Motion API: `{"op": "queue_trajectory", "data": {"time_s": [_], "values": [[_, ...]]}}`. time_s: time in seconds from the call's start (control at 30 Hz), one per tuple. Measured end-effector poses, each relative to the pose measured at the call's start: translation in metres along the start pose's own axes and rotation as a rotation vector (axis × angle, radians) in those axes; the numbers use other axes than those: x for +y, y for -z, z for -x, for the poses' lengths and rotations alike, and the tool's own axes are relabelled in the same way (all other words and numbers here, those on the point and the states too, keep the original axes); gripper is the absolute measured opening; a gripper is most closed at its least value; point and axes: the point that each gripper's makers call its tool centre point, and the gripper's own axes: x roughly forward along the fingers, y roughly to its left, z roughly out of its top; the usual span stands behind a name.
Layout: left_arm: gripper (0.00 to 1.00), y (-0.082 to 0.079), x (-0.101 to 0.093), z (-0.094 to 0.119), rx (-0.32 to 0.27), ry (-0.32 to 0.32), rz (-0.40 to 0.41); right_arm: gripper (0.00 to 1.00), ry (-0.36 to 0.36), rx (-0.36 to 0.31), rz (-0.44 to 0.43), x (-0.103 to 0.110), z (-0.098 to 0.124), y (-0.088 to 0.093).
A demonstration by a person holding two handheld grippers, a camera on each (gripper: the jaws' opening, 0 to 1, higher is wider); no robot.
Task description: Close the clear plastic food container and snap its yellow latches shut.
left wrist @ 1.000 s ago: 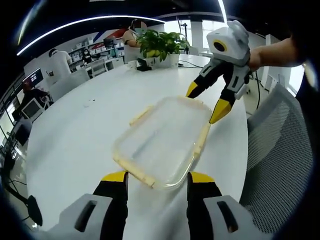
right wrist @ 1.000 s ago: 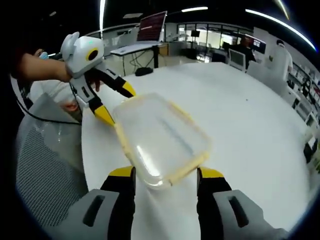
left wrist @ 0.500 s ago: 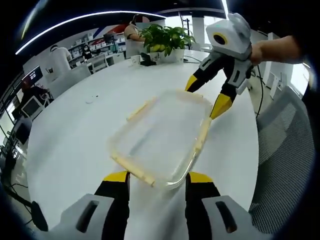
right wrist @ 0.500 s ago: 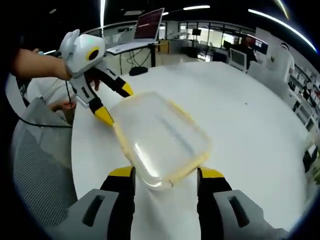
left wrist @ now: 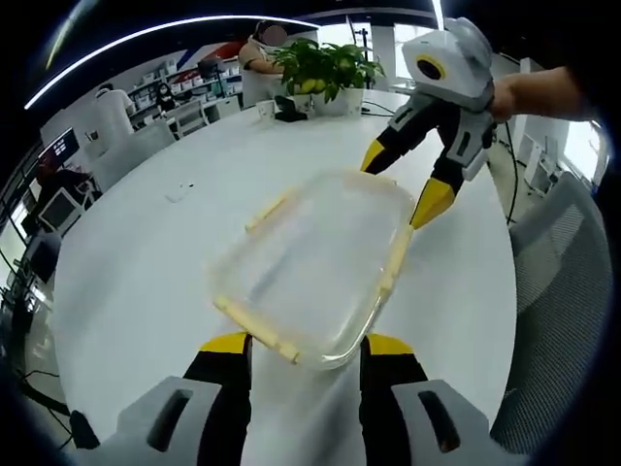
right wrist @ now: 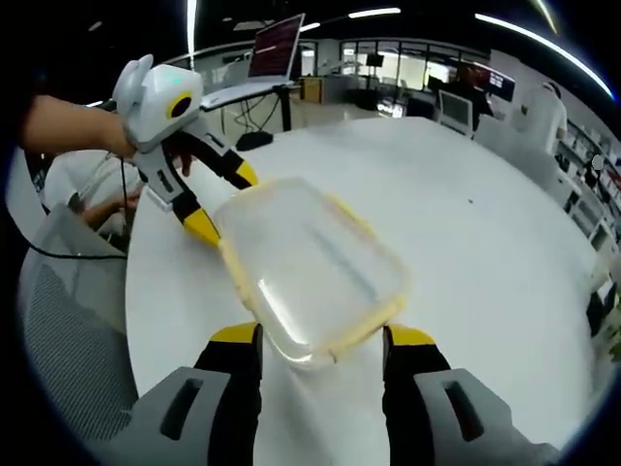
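Sitting flat on white tabletop [left wrist: 146, 262], clear box [left wrist: 315, 262] w/ lid on, unmoved vs a second ago. Left claw [left wrist: 303, 348] and right claw [right wrist: 318, 340] both wide open at opposite ends, gripping nothing. Yellow latches [left wrist: 396, 257] line rim.

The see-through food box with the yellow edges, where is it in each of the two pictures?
Left gripper view: the clear food container lies in the middle, on the white table, just past the left gripper.
Right gripper view: it sits in the middle too, just past the right gripper.
Shared landmark: the yellow latch along its side nearest the mesh chair.
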Motion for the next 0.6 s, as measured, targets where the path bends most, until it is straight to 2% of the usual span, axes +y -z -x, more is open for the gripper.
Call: {"op": "queue_trajectory", "data": {"time_s": [0.4, 0.6], "values": [[0.38, 0.0, -0.002, -0.002, 0.009, -0.001, 0.016, 0.46, 0.004, -0.001, -0.011, -0.001, 0.003, 0.001], [0.42, 0.008, -0.005, 0.012, 0.031, -0.02, 0.044, 0.49, 0.025, -0.015, -0.013, 0.004, 0.016, -0.001]]}}
